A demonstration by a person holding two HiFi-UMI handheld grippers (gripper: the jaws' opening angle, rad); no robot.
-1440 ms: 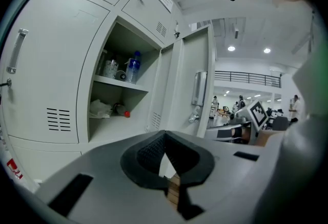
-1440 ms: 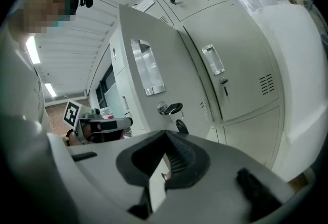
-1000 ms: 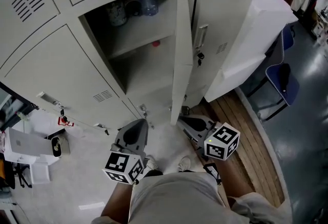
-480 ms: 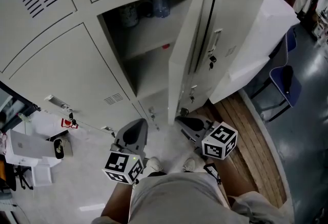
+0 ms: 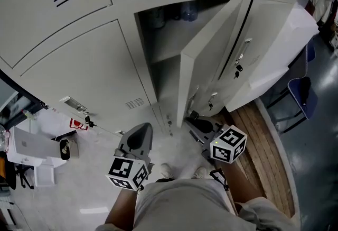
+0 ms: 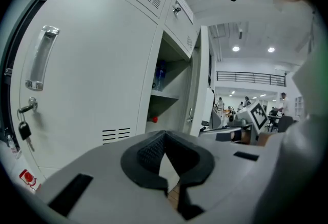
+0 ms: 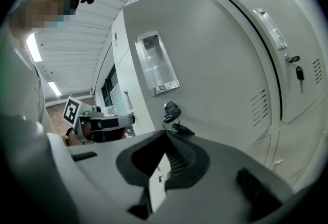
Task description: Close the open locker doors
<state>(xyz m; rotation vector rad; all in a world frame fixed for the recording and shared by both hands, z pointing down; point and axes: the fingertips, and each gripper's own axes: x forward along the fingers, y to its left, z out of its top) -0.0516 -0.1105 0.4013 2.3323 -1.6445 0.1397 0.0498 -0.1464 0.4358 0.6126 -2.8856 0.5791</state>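
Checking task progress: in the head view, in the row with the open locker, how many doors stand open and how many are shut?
Open door: 1
Shut doors, left neighbour and right neighbour: 2
Total: 3

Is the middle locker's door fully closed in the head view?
No, the locker door stands swung out at an angle from the cabinet, leaving the shelf inside in view.
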